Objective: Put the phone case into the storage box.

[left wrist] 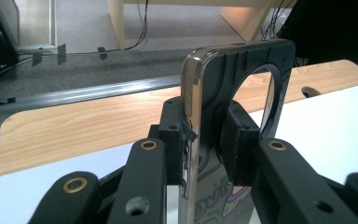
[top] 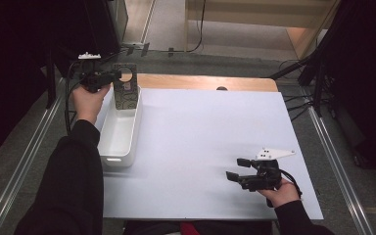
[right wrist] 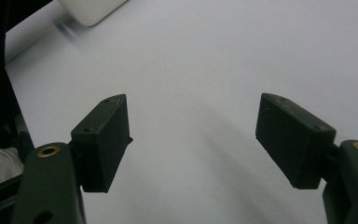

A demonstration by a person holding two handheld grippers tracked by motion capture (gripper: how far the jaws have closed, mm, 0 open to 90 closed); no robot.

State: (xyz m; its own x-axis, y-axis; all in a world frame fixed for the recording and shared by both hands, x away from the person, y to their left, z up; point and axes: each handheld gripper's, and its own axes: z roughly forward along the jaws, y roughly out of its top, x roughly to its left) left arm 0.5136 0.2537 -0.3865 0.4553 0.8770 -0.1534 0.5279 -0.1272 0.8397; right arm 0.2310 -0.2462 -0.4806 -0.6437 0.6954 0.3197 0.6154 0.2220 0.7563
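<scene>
Left gripper (top: 111, 77): jaws pinched on a phone case (left wrist: 223, 116), one pad on each face, close beneath the round camera cut-out.
Phone case position: upright in the grip, its lower end inside the far end of the white bin (top: 108, 157); whether it touches the bin floor cannot be told.
Right gripper (top: 236, 169): jaws spread wide, holding nothing, low over the white board (top: 200, 127) at the near right.
Progress, judged: the case appears to be at the bin, either being set in or being drawn out; the grip is not let go, so the step is not finished.
Remaining, judged: release or lift clear, then withdraw the left hand (top: 89, 100).
Edges: bin sits along the board's left edge; its far wall is just beside the case, and the wooden table (top: 200, 82) strip lies beyond.
Open room: the board's centre and right are bare, well apart from the bin; upward clearance above the bin looks unobstructed.
</scene>
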